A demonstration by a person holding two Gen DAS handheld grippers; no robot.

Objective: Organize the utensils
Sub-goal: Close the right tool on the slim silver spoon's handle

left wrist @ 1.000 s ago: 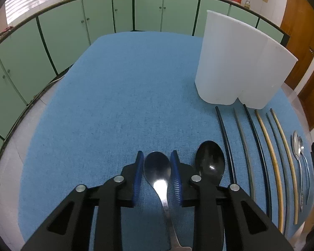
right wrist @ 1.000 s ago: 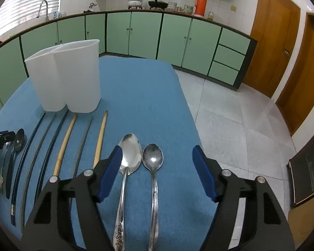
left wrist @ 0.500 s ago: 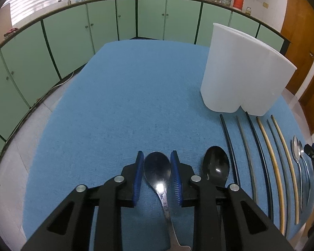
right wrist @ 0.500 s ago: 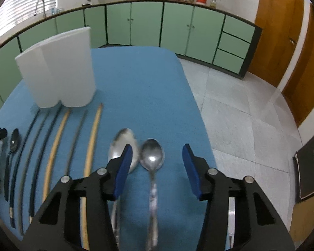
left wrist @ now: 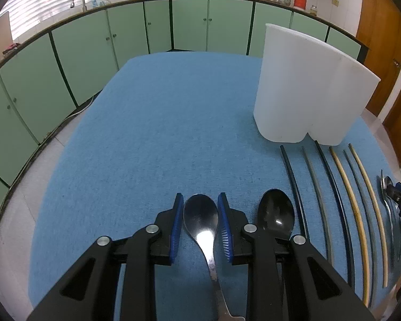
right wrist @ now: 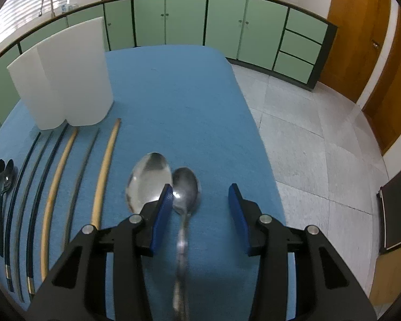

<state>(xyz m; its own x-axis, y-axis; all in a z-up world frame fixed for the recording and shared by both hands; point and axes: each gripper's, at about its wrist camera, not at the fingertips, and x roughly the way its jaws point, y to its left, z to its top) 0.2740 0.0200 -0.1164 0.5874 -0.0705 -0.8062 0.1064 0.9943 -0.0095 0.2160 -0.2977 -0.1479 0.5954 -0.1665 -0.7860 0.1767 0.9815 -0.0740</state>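
two tools, two spoons, one white holder waiting on the blue tabletop

our left tool [left wrist: 200,223] sits narrow, its blue pads hugging the bowl of a steel spoon [left wrist: 201,215], though we cannot tell whether the spoon is lifted; a black spoon [left wrist: 276,215] lies just beside it. our right tool [right wrist: 200,211] is about half open around the small spoon [right wrist: 185,190], the left pad right against it and crowding the big spoon [right wrist: 149,180]. the risk, we reckon: closing off-centre could shove both spoons or pinch the wrong one. both tools point forward, low over the tabletop [left wrist: 160,133]. the white holder [left wrist: 304,85] stands upright, well ahead, the chopsticks [right wrist: 104,165] in a row before it.
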